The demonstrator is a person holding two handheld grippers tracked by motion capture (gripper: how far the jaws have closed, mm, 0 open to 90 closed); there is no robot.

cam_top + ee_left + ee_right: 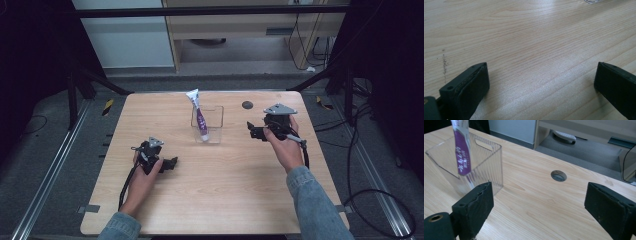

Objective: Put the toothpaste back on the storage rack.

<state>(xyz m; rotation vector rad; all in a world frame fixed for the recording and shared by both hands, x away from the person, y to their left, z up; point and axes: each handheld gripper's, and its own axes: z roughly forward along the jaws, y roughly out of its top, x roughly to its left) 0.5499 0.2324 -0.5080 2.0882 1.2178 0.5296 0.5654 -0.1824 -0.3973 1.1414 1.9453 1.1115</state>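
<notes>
A clear plastic box [214, 125] stands at the far middle of the wooden table [225, 175]. A purple and white tube [200, 117] stands in it, cap down, leaning on the near left wall. In the right gripper view the box [486, 165] and tube [462, 155] rise just past the left jaw. My right gripper [252, 131] is held to the right of the box, pointing at it, jaws wide and empty [537, 202]. My left gripper [172, 163] rests low at the near left, open, with bare wood between its jaws [541, 80].
A round cable hole [247, 105] lies in the table behind the right gripper, also seen in the right gripper view [559, 175]. Beyond the far edge is a grey floor with cabinets and cables. Metal rails run along both sides of the table.
</notes>
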